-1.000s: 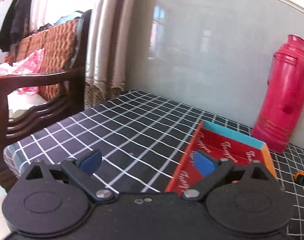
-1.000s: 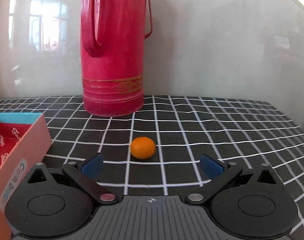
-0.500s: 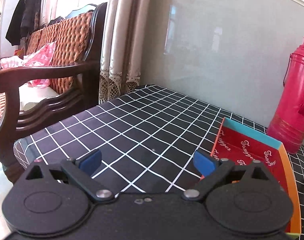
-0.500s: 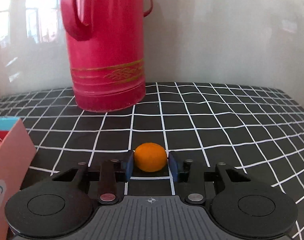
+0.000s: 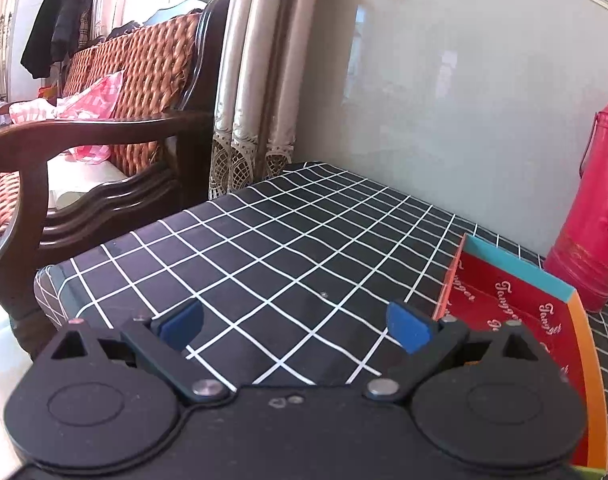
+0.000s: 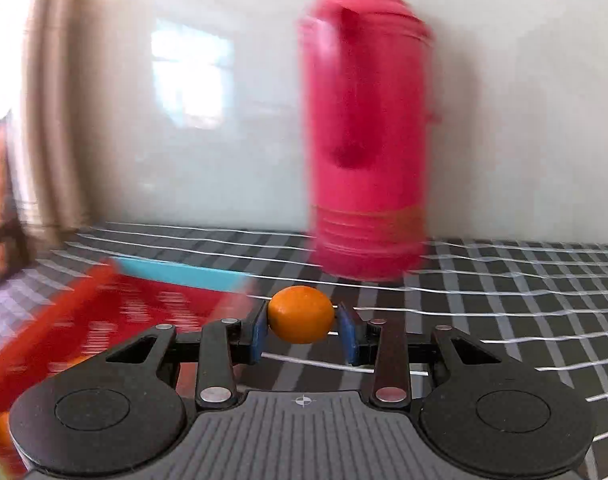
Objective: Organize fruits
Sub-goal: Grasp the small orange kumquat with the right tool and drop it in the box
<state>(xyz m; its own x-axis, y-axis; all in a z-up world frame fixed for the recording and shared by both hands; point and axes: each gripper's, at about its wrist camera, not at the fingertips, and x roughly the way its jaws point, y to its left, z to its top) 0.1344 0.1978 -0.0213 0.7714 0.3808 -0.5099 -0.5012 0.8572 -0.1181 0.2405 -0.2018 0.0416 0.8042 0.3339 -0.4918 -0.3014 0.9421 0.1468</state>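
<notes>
A black, white-gridded cloth covers the counter [image 5: 288,248] against a pale wall. The right gripper [image 6: 302,330] pinches an orange [image 6: 301,314]; box [image 6: 116,312] at nine o'clock, flask [image 6: 367,152] at twelve. The left gripper [image 5: 296,322] has its fingers spread, holding nothing; a sofa [image 5: 116,92] stands at ten.

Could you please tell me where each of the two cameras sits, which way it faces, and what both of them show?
Left wrist: rides the left gripper, looking over the checked cloth towards a wooden sofa; its open fingers show.
Right wrist: rides the right gripper, facing the wall and flask; its fingers clamp an orange.
Shared: the red box, flask and checked cloth.
</notes>
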